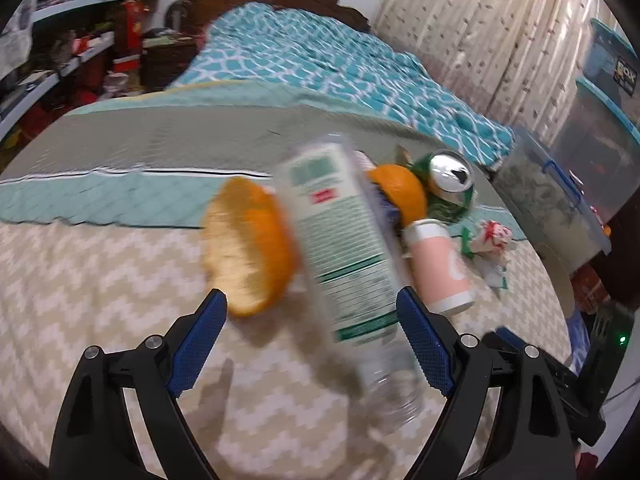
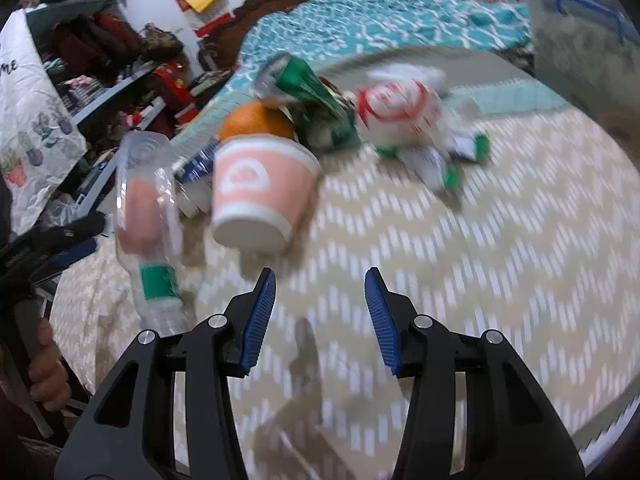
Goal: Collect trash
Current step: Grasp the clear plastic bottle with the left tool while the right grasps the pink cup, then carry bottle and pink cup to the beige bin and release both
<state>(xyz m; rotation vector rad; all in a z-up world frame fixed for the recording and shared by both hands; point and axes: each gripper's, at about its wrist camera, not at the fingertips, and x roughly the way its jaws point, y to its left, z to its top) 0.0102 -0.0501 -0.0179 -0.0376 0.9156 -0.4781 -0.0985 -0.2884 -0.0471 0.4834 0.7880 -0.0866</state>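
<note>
Clear plastic bottle (image 1: 352, 256) lying on the zigzag bedspread (image 1: 100, 280), green-and-white label up.

Left gripper (image 1: 312, 316) spread wide around it, pads not pressing; right gripper (image 2: 320, 300) partly open over bare cover. Beyond: pink paper cup (image 2: 260, 188) on its side, orange peel (image 1: 248, 248), crushed green can (image 1: 448, 188), crumpled wrapper (image 2: 400, 112).

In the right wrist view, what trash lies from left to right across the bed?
Clear plastic bottle → pink paper cup → green can → crumpled red-and-white wrapper → green-and-white scraps.
</note>
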